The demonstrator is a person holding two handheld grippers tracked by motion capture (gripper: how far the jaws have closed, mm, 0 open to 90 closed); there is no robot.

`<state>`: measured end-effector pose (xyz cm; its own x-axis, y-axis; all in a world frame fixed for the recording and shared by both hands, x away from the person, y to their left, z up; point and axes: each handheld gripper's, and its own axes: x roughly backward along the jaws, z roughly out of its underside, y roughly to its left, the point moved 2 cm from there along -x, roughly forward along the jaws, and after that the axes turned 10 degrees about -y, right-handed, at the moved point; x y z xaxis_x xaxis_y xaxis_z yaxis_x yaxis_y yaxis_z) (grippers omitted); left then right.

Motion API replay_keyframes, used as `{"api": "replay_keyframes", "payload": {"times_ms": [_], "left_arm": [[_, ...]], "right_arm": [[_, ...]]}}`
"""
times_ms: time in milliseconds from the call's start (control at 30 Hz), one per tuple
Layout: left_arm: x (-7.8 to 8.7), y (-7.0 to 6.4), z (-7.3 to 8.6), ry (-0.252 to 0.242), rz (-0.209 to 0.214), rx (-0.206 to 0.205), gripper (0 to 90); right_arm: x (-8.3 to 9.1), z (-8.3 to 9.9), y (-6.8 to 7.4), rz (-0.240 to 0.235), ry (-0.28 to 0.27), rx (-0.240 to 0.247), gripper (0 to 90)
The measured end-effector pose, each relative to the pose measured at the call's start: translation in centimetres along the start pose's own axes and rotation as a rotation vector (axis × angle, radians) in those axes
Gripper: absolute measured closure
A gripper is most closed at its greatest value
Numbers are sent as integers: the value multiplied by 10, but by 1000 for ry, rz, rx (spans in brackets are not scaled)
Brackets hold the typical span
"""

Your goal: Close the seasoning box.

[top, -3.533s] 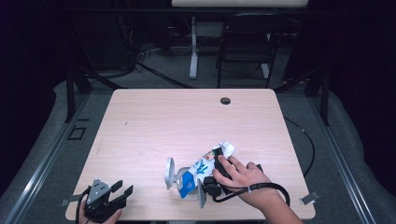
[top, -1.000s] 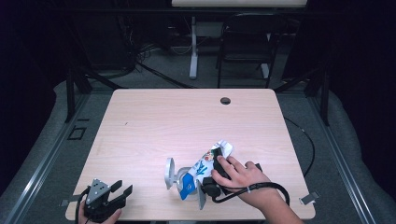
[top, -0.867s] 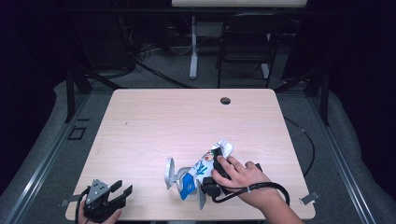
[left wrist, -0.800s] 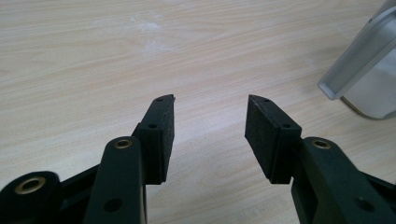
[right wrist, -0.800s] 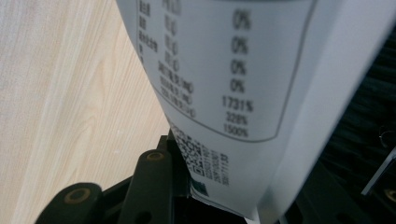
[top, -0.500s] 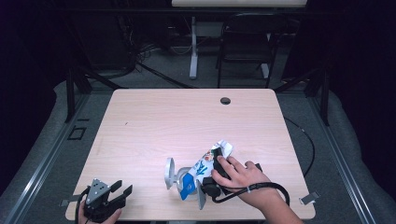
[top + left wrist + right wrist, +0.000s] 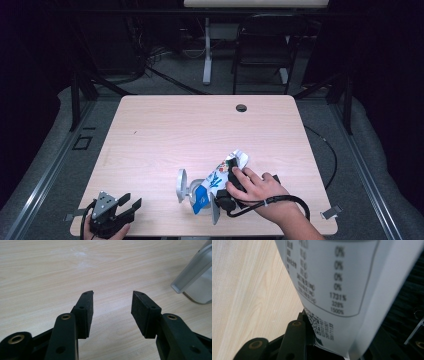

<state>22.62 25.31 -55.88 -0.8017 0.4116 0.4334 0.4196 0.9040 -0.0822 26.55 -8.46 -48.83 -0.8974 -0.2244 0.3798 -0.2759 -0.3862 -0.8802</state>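
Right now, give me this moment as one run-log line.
right gripper: shut on pouch, near table's front edge | left gripper: open, holding nothing, front-left corner | table: pouch beside grey metal piece

Gaping left claw [image 7: 112, 308] — bare table [image 7: 50, 270]

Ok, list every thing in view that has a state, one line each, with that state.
Left tool: open, jaws apart, nothing between them, at the table's near left corner.
Right tool: shut on the pouch, held by the right hand.
Pouch: clamped between the jaws, lying over the table, printed label facing the camera.
Grey metal piece: on the table beside the pouch.
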Motion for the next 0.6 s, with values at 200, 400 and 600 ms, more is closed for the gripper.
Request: {"api": "replay_keyframes", "payload": {"times_ms": [200, 400, 600], "left_arm": [[0, 0, 0, -1, 0, 1, 530], [0, 0, 0, 0, 0, 2, 530], [0, 0, 0, 0, 0, 2, 530]], "right_arm": [[0, 0, 0, 0, -2, 3, 690], [0, 0, -1, 3, -1, 7, 694], [0, 0, -1, 4, -5, 3, 698]]}}
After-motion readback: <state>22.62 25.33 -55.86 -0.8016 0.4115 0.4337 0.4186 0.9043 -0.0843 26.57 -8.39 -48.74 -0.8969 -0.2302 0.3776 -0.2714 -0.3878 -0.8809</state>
